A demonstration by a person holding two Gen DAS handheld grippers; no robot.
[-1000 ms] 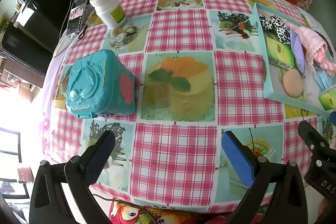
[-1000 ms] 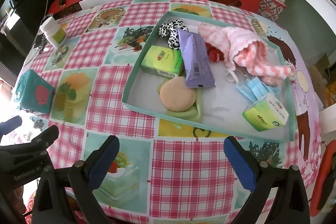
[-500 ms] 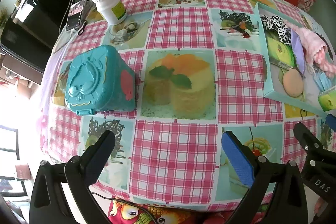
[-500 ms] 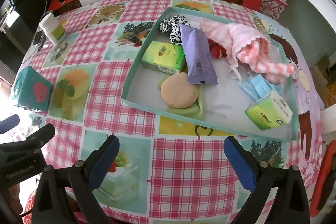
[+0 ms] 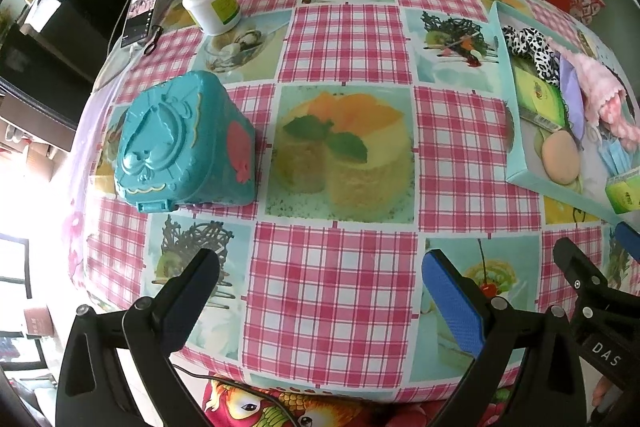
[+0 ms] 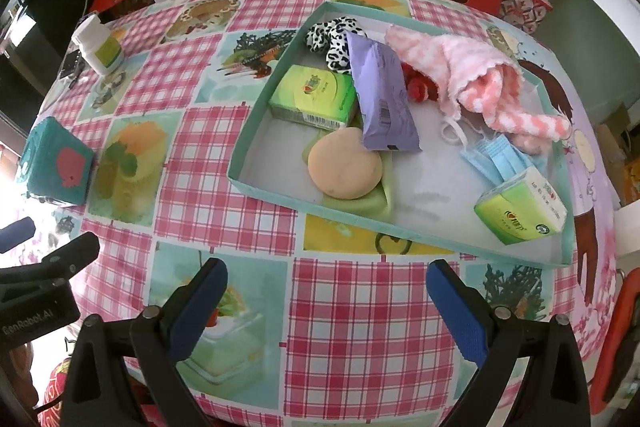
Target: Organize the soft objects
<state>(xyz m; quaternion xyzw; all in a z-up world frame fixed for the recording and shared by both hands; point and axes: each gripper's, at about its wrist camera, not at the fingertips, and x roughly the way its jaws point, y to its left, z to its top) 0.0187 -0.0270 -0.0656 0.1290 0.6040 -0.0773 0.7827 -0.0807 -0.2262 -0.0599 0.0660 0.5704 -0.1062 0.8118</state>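
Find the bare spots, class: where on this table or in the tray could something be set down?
Open tablecloth lies between the teal box and the tray. In the tray, bare floor shows between the round sponge and the tissue pack. Its far end is crowded with the pink cloth and purple packet.

Pink-checked worktop (image 6: pixel 360 327) under the tongs, teal tray (image 6: pixel 256 163) ahead, purple packet (image 6: pixel 384 95), pink-and-white striped cloth (image 6: pixel 472 67), leopard-spotted scrunchie (image 6: pixel 332 35), green tissue packs (image 6: pixel 316 95)

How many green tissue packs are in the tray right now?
2. One green tissue pack lies at the tray's left side beside the purple packet; the other sits in the near right corner. None looks hidden.
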